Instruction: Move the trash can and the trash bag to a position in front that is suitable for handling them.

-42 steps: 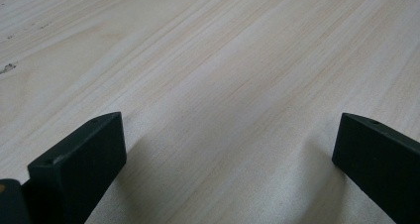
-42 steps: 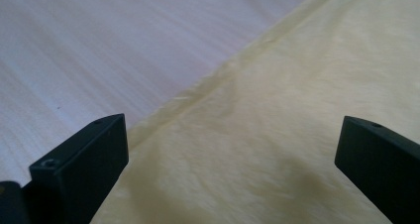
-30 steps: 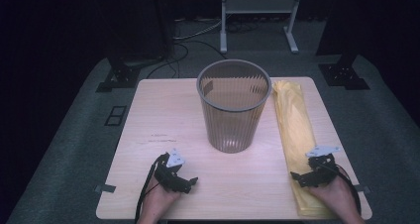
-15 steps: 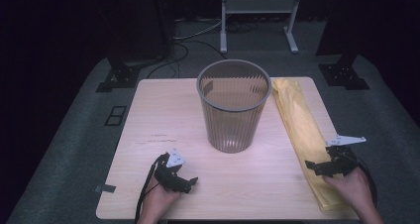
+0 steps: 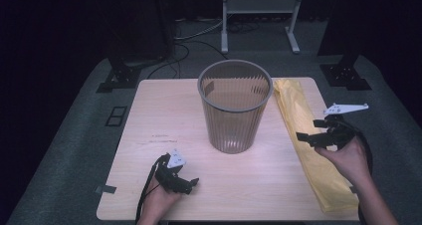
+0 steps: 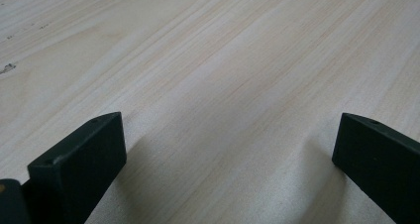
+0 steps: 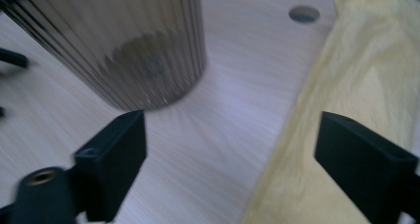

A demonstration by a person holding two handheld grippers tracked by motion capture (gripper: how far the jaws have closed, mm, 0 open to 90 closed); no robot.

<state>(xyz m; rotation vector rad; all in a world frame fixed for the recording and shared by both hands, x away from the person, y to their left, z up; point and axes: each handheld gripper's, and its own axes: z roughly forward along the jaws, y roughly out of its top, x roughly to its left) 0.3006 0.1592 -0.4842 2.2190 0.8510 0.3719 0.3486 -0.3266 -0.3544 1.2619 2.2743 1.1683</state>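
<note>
A grey ribbed waste basket stands upright in the middle of the wooden table. A folded yellow plastic bag lies flat along the table's right edge. My right gripper hovers above the bag, tilted toward the basket. Its jaws have just been closing a little, but they stay wide apart with nothing held. In the right gripper view the right gripper looks down on the basket and the bag. My left gripper rests near the front left edge. In the left gripper view the left gripper is open over bare wood.
A round hole pierces the tabletop behind the basket, beside the bag. On the dark floor beyond the table stand a white frame, two black stand feet and loose cables.
My right hand has lifted its gripper off the near end of the yellow bag and carried it up and farther along the bag. The left gripper has stayed put.
</note>
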